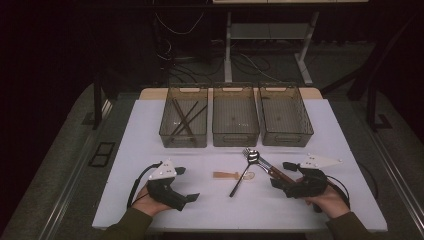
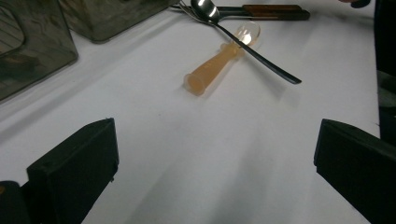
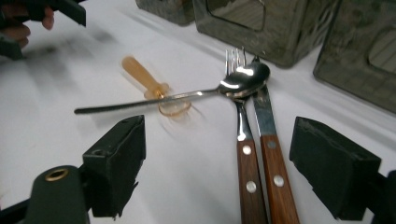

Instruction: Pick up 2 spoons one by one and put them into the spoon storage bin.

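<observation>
Both black two-jaw grippers sit low over the white table top, one in each of the person's hands. The right gripper has its jaws spread wide, and between them, untouched by either pad, lie the brown riveted wooden handles of a steel fork and a steel knife, side by side and touching along their length, their metal ends pointing toward the bins. Across the fork's neck rests the bowl of a polished steel spoon with a thin dark handle, which runs off to the left in the right gripper view. That handle crosses over a small translucent amber plastic spoon, whose clear bowl lies just beneath it.

From above, this cutlery lies near the table's front edge, just in front of the middle bin, directly left of the right gripper. The left gripper is also spread wide and holds nothing; bare table shows between its jaws, and the amber spoon lies well ahead of it.

Three smoky transparent plastic bins stand in a row farther back; the leftmost holds dark chopsticks.
</observation>
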A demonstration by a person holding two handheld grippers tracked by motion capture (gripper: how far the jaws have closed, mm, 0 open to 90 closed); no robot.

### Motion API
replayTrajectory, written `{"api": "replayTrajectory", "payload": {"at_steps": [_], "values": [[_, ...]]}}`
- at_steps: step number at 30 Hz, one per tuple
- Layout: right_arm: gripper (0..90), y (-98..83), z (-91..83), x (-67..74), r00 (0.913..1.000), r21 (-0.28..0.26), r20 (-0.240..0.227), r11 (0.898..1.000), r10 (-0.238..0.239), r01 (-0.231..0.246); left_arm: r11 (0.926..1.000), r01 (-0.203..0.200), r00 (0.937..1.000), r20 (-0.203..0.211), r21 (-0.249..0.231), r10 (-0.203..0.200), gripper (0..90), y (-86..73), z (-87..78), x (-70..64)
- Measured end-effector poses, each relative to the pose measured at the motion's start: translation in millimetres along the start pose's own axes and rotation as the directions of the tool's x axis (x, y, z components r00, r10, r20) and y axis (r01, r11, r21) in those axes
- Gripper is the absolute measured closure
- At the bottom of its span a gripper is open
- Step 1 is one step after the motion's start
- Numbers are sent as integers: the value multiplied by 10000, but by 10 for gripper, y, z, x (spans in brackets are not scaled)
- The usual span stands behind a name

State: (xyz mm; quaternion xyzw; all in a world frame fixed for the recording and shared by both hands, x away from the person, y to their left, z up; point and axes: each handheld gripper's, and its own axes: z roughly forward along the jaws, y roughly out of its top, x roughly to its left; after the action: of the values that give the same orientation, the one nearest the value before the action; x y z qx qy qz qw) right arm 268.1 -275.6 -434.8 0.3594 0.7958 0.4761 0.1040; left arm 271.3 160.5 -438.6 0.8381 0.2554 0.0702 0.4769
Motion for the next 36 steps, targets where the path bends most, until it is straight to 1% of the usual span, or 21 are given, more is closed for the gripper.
{"api": "replayTrajectory", "payload": {"at_steps": [2, 4, 5, 6, 7, 9, 11, 14, 17, 20, 22, 24, 25, 27, 30, 32, 34, 36], "values": [[163, -43, -22, -5, 10000, 58, 30, 10000, -74, 74, 10000, 39, 10000, -12, -12, -39, 0, 16, -1, 5], [164, -82, -44, -16, 9995, 96, 128, 9996, -285, 284, 10000, -22, 10000, -8, -28, 22, 0, 28, 8, 9], [164, -97, -54, -24, 9990, 141, 204, 9991, -394, 392, 10000, 12, 10000, 10, -3, -12, 0, 36, 13, 4], [163, -111, -62, -30, 9987, 141, 257, 9990, -438, 434, 10000, -84, 10000, 21, -7, 84, 0, 47, 23, 8], [163, -126, -72, -34, 9982, 138, 304, 9986, -507, 503, 10000, -64, 10000, -8, -14, 64, 0, 59, 32, 3], [164, -153, -93, -42, 9966, 228, 389, 9972, -722, 714, 9999, -155, 9999, 3, -7, 155, 0, 87, 50, 5], [163, -168, -107, -47, 9957, 265, 412, 9963, -832, 821, 9997, -250, 9997, 35, -6, 250, 2, 133, 66, 15], [163, -159, -114, -40, 9966, 183, 359, 9971, -738, 732, 9992, -400, 9991, 154, -41, 401, 54, 192, 101, 25], [164, -150, -100, -18, 9970, 219, 279, 9972, -722, 716, 9990, -451, 9986, 261, -16, 451, 73, 236, 142, 28], [163, -146, -92, -11, 9965, 228, 276, 9967, -787, 781, 9984, -568, 9973, 464, -4, 568, 139, 271, 184, 29], [163, -141, -93, -9, 9969, 204, 288, 9971, -738, 732, 9979, -644, 9967, 510, 83, 639, 142, 298, 219, 20], [164, -138, -95, -10, 9970, 175, 297, 9974, -711, 706, 9978, -651, 9964, 553, 140, 643, 150, 328, 258, 4], [164, -137, -96, -10, 9972, 176, 286, 9974, -698, 693, 9982, -584, 9968, 549, 119, 577, 162, 343, 279, -7], [164, -137, -95, -9, 9972, 183, 285, 9975, -689, 684, 9985, -544, 9958, 742, 97, 535, 198, 376, 317, -33], [164, -136, -93, -9, 9973, 190, 302, 9977, -663, 657, 9978, -660, 9938, 903, 107, 648, 234, 434, 400, -90], [164, -135, -93, -8, 9974, 182, 298, 9977, -657, 651, 9975, -686, 9934, 927, 139, 670, 251, 476, 475, -117], [164, -135, -94, -7, 9973, 180, 302, 9976, -667, 662, 9965, -768, 9931, 917, 320, 736, 266, 516, 551, -127], [164, -134, -99, -5, 9974, 188, 306, 9977, -660, 654, 9964, -738, 9928, 978, 407, 695, 272, 547, 620, -137]]}}
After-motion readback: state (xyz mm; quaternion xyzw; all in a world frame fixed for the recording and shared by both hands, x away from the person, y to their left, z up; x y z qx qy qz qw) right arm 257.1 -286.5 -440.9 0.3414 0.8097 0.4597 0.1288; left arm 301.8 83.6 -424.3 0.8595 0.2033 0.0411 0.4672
